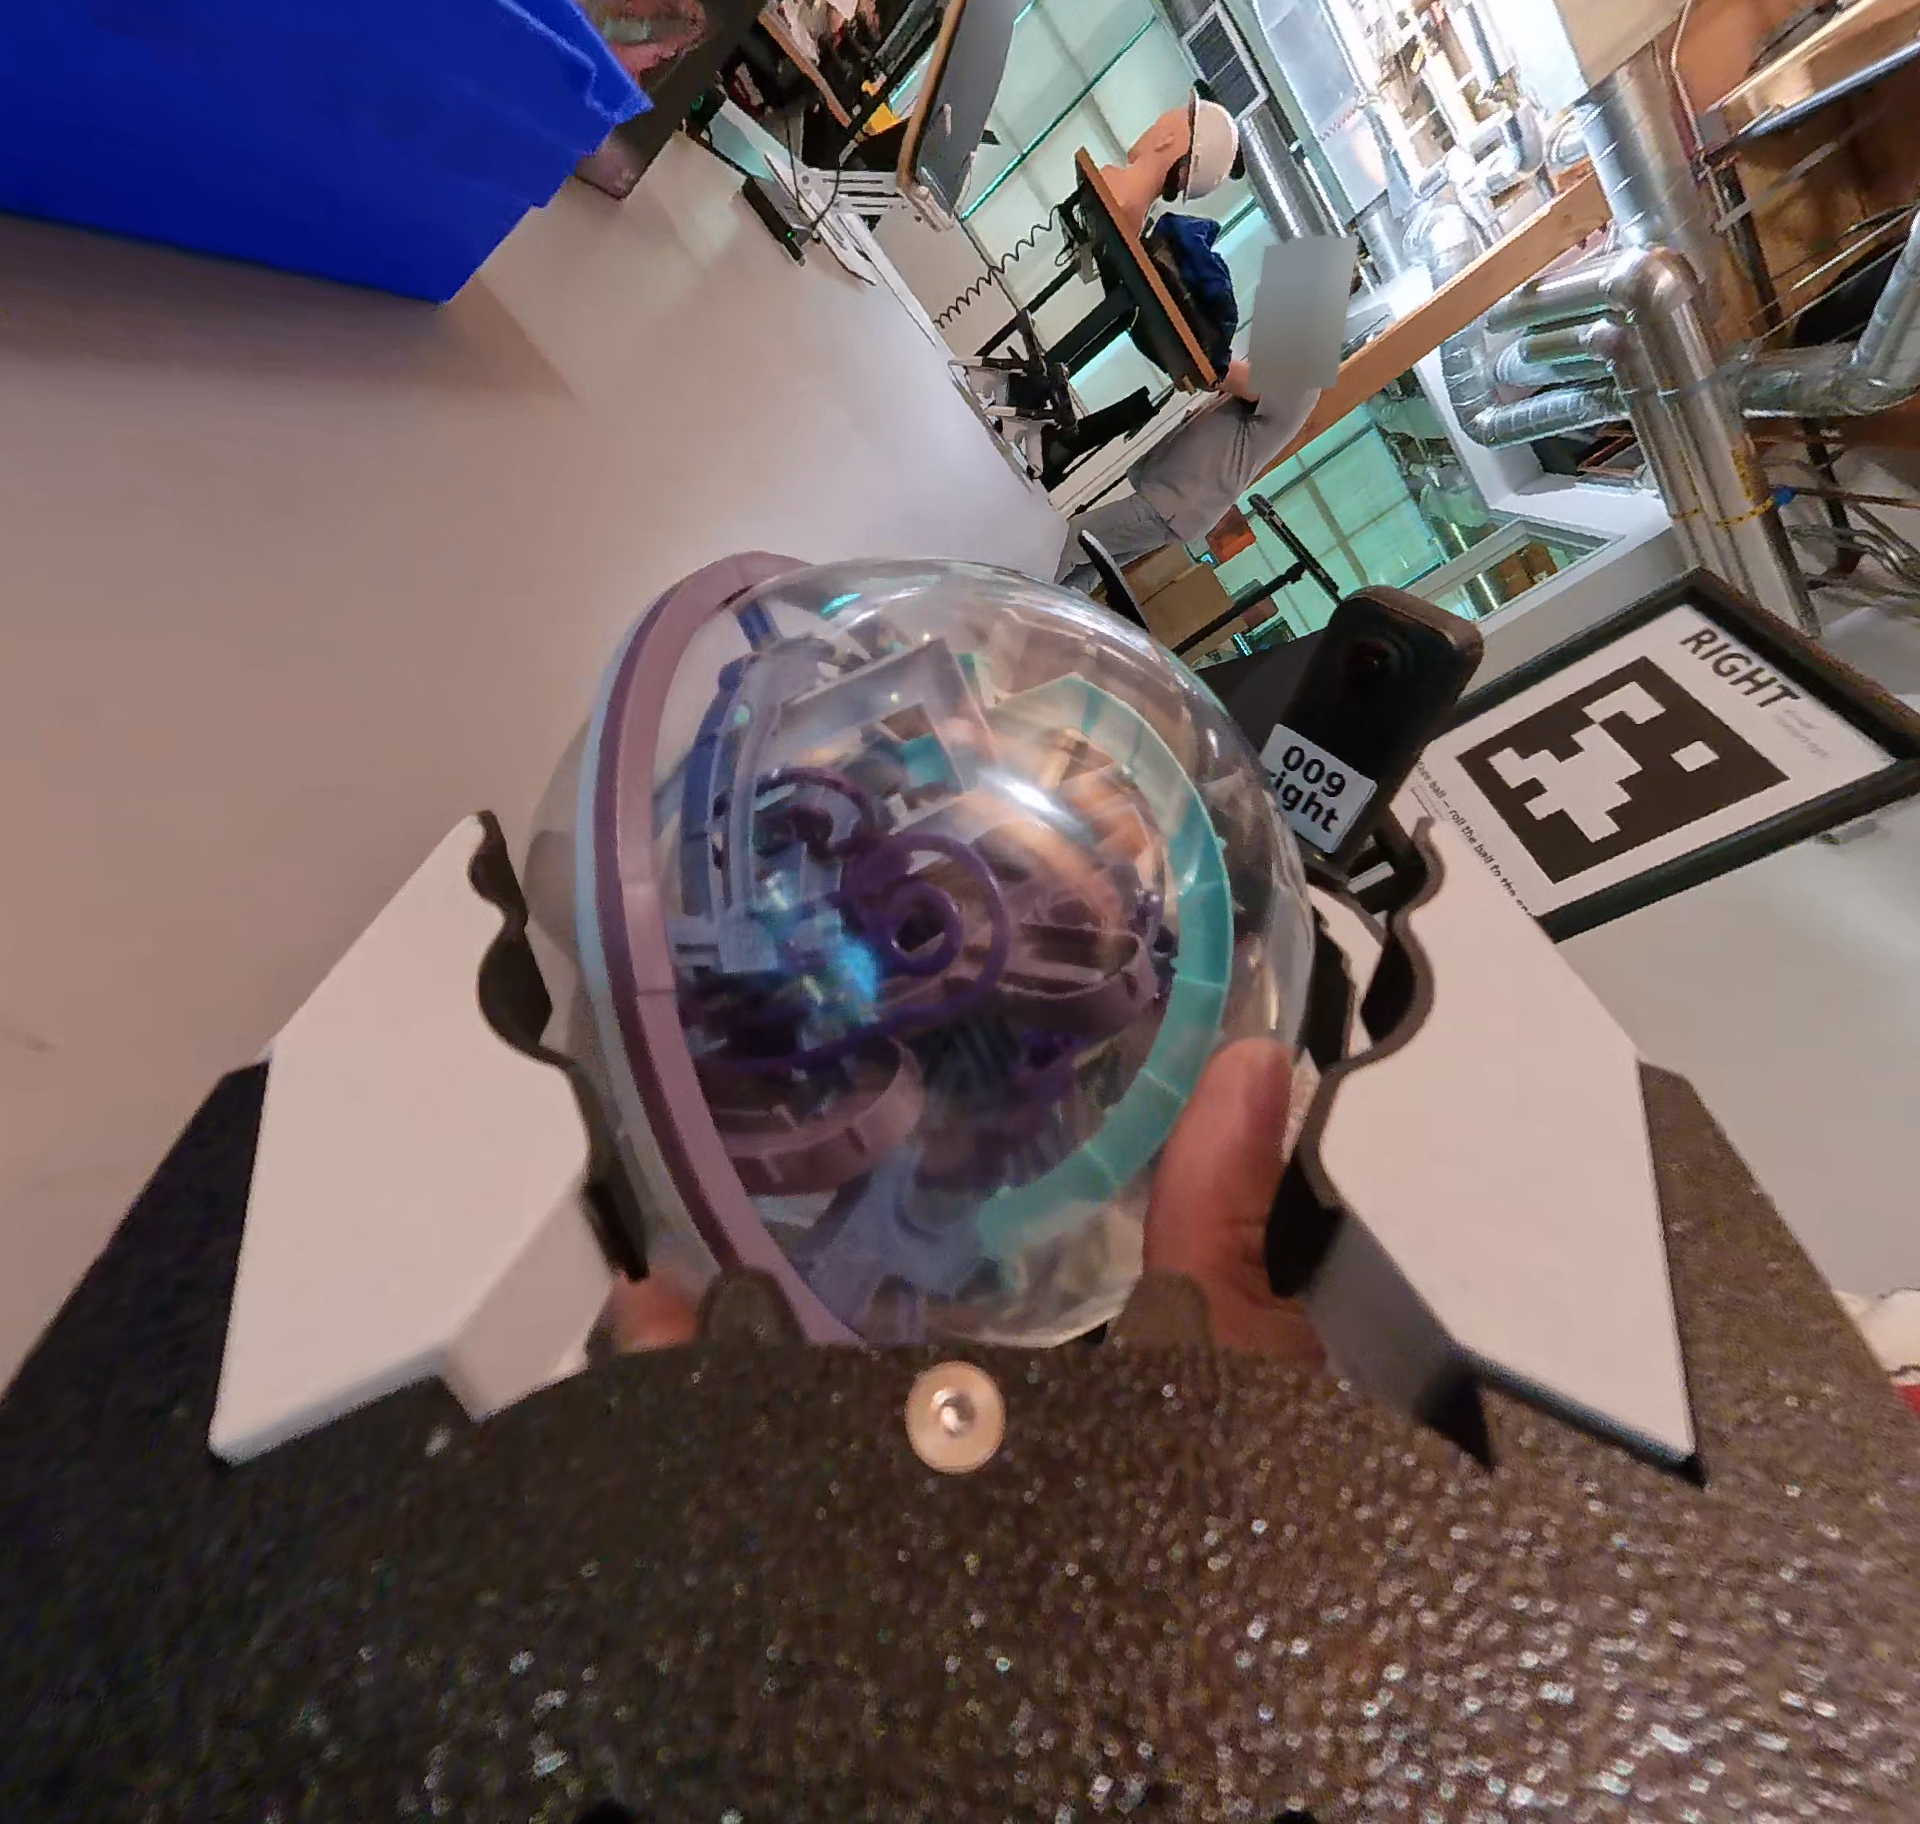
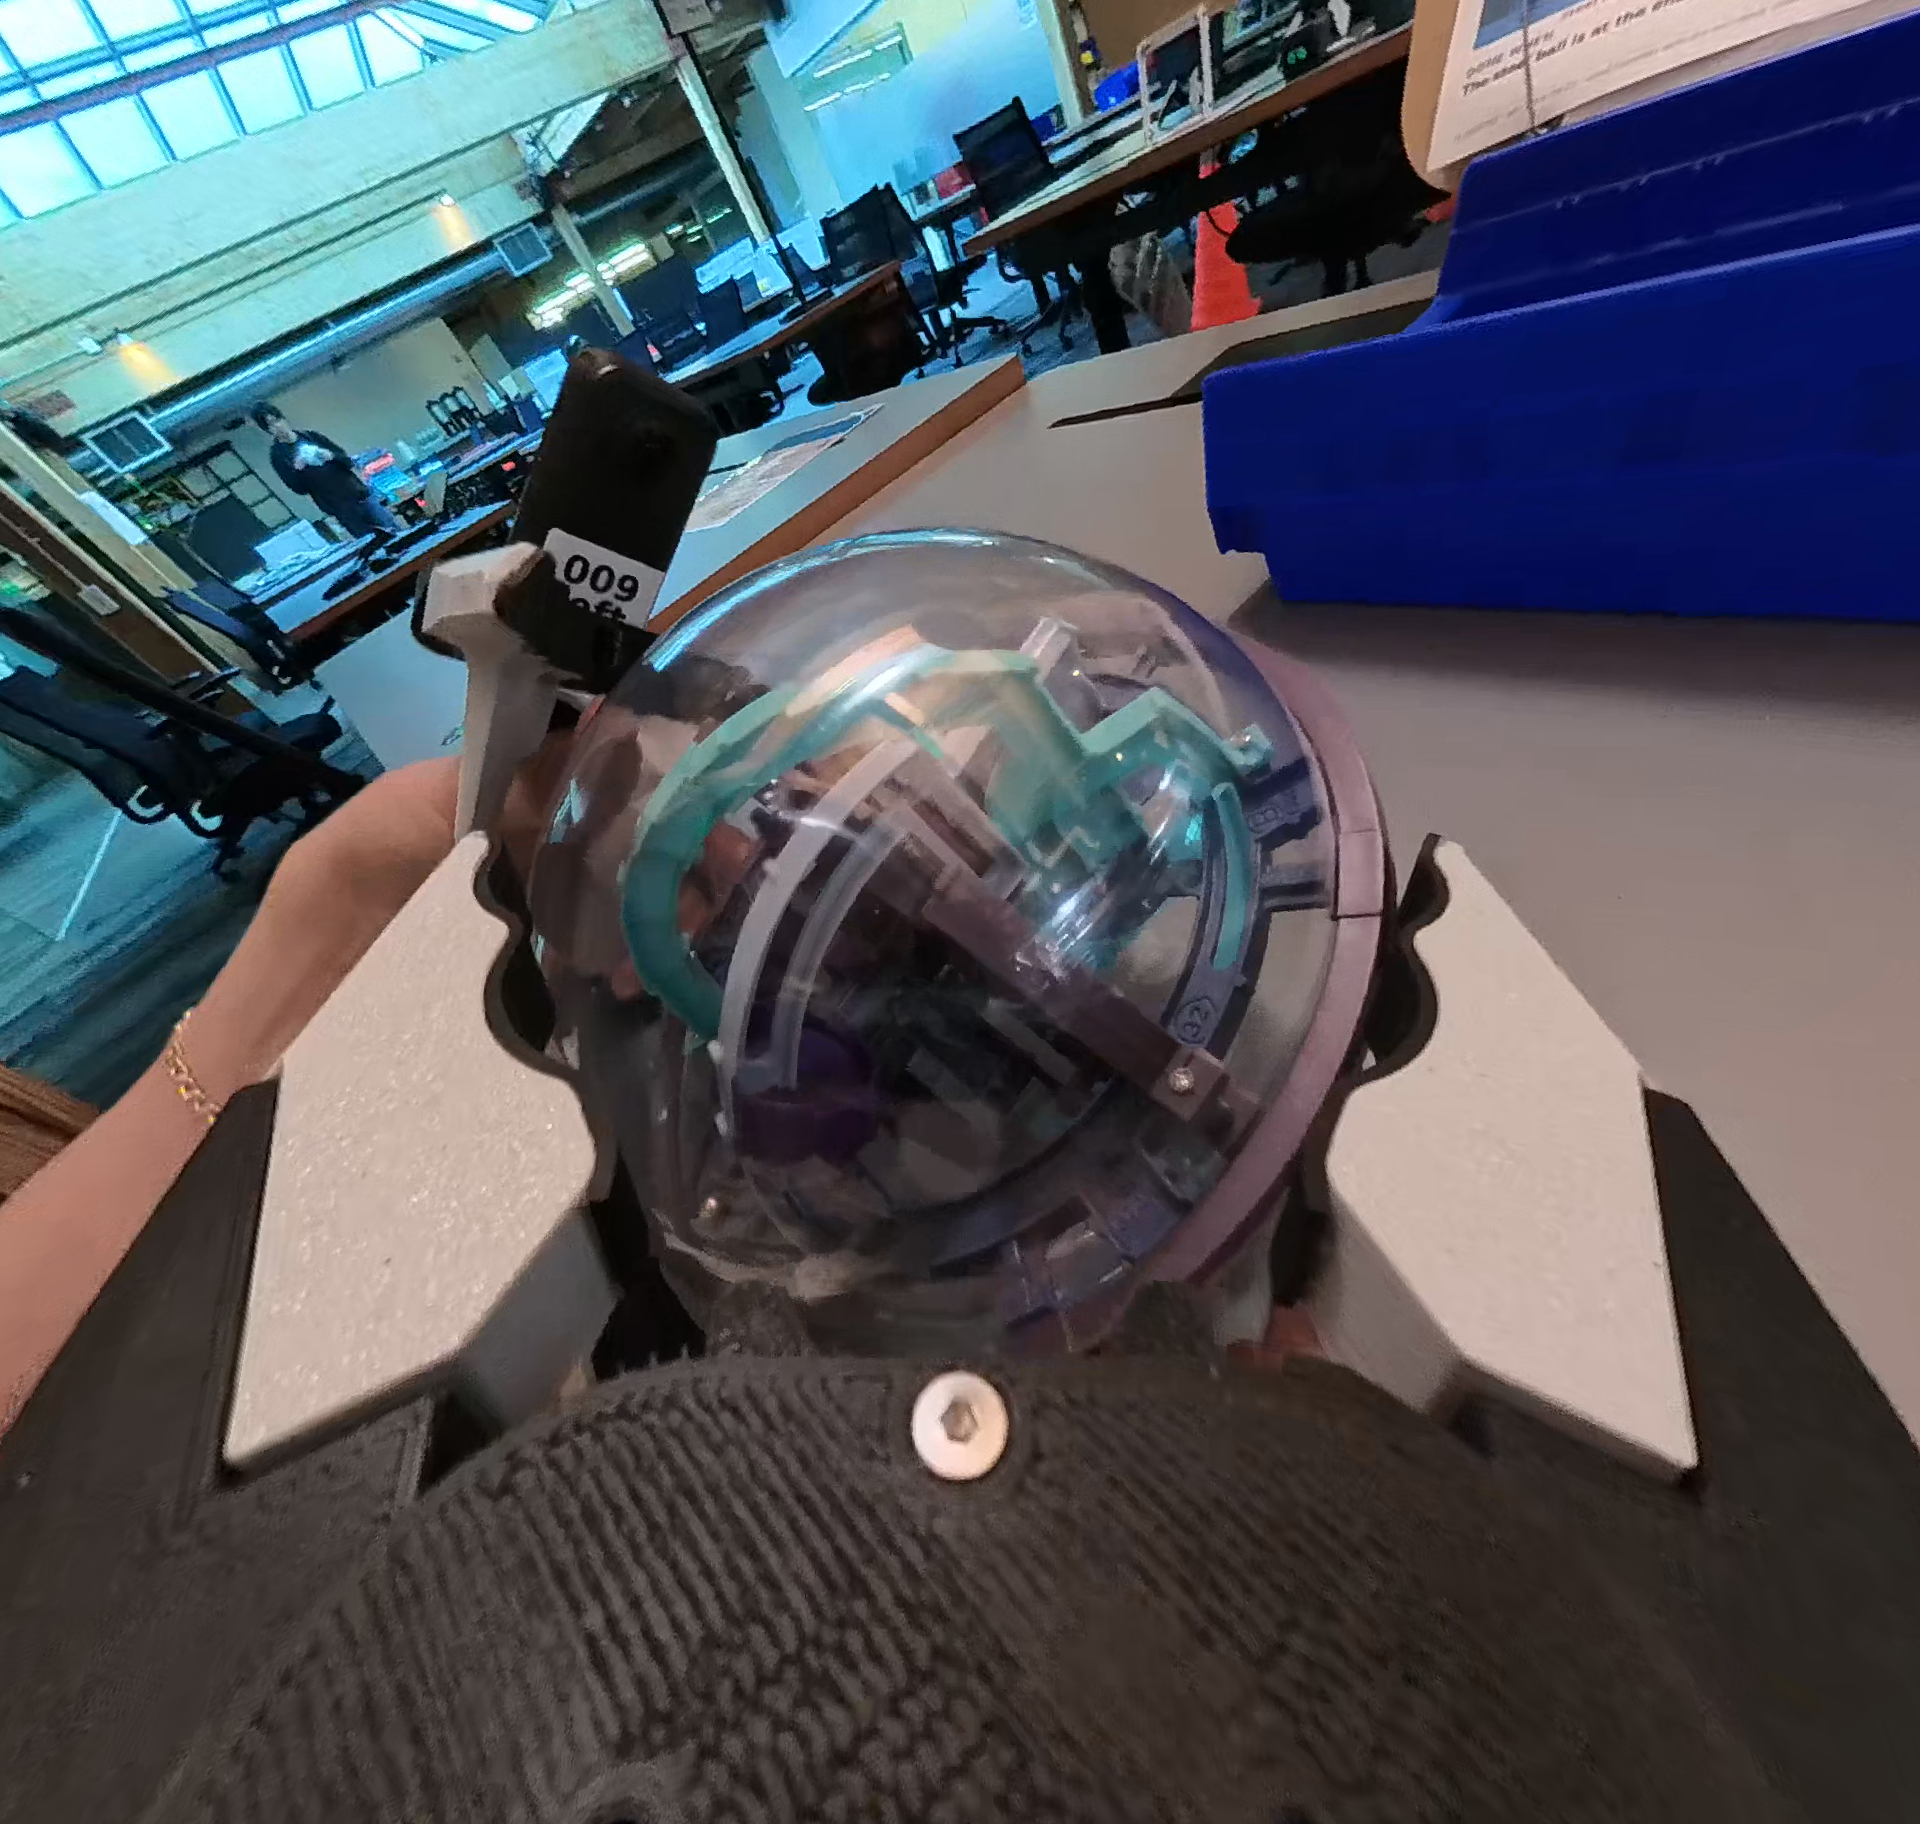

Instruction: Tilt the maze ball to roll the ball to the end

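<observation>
The maze ball (image 1: pixel 935 922) is a clear sphere with a mauve band around it and teal, purple and grey tracks inside. It is held in the air between both grippers. My left gripper (image 1: pixel 956 839) has its jaws wide and both pads pressed on the sphere's sides. The right gripper's black body (image 1: pixel 1382 673) shows behind the sphere, and a thumb (image 1: pixel 1226 1130) rests on its shell. In the right wrist view my right gripper (image 2: pixel 961 849) is likewise shut on the maze ball (image 2: pixel 966 933), with the left gripper's body (image 2: pixel 613 486) beyond it. I cannot pick out the small steel ball.
A blue bin (image 1: pixel 260 60) stands on the white table (image 1: pixel 312 527); it also shows in the right wrist view (image 2: pixel 1610 403). A framed marker card (image 1: pixel 1662 756) stands to the right. A dark box (image 1: pixel 665 8) is behind the bin. A hand (image 2: pixel 343 901) is at the left.
</observation>
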